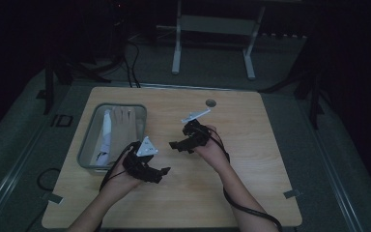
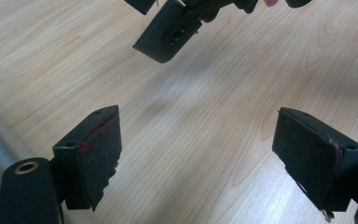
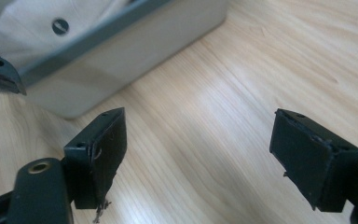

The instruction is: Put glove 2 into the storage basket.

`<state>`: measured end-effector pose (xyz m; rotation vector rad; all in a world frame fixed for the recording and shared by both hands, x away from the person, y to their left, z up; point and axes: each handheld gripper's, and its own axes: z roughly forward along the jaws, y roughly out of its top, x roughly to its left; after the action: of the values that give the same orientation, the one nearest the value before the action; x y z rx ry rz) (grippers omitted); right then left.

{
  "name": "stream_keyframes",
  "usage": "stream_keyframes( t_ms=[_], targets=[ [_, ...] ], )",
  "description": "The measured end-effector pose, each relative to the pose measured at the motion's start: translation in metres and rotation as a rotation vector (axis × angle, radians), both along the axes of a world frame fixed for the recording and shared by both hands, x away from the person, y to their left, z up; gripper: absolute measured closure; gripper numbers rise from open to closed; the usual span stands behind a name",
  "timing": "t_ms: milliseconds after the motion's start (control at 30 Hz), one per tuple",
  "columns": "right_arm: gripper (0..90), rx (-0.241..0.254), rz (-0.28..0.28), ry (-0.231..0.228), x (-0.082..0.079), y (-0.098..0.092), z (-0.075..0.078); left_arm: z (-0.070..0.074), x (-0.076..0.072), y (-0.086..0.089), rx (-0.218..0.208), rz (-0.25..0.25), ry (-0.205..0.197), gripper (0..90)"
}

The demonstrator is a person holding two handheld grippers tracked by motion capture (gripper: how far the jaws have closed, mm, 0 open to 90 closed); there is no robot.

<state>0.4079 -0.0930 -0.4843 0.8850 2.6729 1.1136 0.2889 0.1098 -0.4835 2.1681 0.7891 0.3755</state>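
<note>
Both sets of jaws are seen wide apart w/ nothing between them, left gripper and right gripper held over bare table just right of the grey bin. Risk as judged: w/ tips facing each other so near, a clash is likely, or the bin wall gets nudged when the gloves inside are reached for. Gloves' layout is given by the high view, whereas the right gripper view gives the bin corner close up, and the left gripper view gives the other gripper's jaw tip.

Your forearms run off the near edge of the high view. In the grey bin at the table's left, the pale gloves are too dim to count. From the right gripper, that bin is cut by the top edge, and its white contents are blurred.
</note>
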Motion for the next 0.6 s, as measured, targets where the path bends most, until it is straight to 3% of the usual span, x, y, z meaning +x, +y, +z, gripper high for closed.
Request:
stream_keyframes(
  t_ms=[267, 600],
  targets=[
    [18.7, 0.0, 0.007, -0.007, -0.01, -0.025, -0.016, -0.014, -0.001, -0.017, 0.001, -0.049, 0.027, 16.1],
    [18.5, 0.021, 0.049, -0.032, -0.022, -0.046, -0.033, -0.039, -0.007, -0.036, -0.002, -0.105, 0.015, 16.1]
  ],
)
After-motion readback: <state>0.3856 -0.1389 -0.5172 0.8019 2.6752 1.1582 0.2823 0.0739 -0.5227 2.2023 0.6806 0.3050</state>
